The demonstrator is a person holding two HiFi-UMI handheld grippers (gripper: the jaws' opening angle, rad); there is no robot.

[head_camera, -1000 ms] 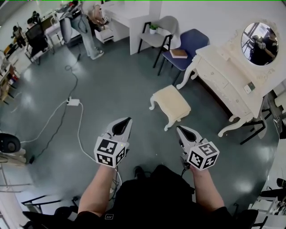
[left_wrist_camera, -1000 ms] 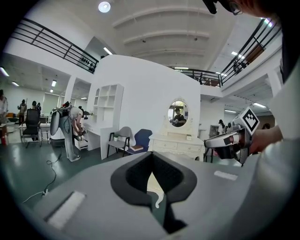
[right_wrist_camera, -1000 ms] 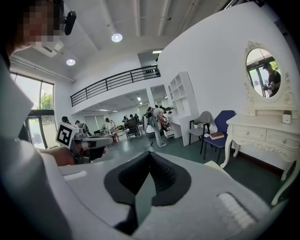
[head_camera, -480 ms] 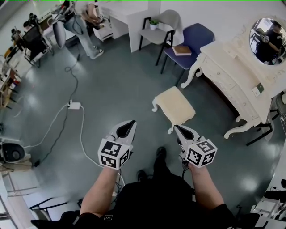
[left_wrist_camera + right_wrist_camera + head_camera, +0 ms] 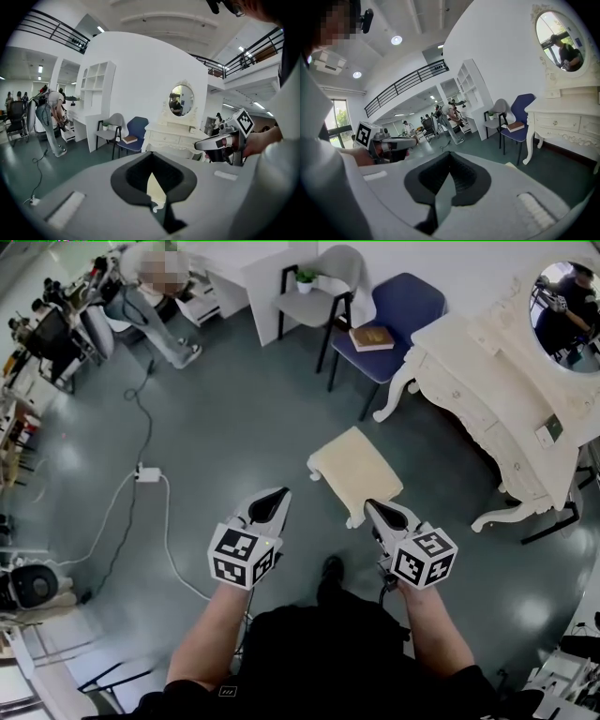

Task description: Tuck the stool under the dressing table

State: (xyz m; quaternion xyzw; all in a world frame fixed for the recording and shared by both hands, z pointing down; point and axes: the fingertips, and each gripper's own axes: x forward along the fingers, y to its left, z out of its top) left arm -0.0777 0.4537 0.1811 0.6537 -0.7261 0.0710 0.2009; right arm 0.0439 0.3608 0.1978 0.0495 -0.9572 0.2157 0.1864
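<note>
Pushing the stool (image 5: 354, 470) in cleanly means, I judge, setting both tips on its near edge and driving it squarely toward the gap under the dressing table (image 5: 487, 399). My left gripper (image 5: 272, 495) and right gripper (image 5: 372, 507) hover just short of it, jaws pressed together, empty. The stool is cream, cushioned and curly-legged, and stands clear of the table, skewed to it.
</note>
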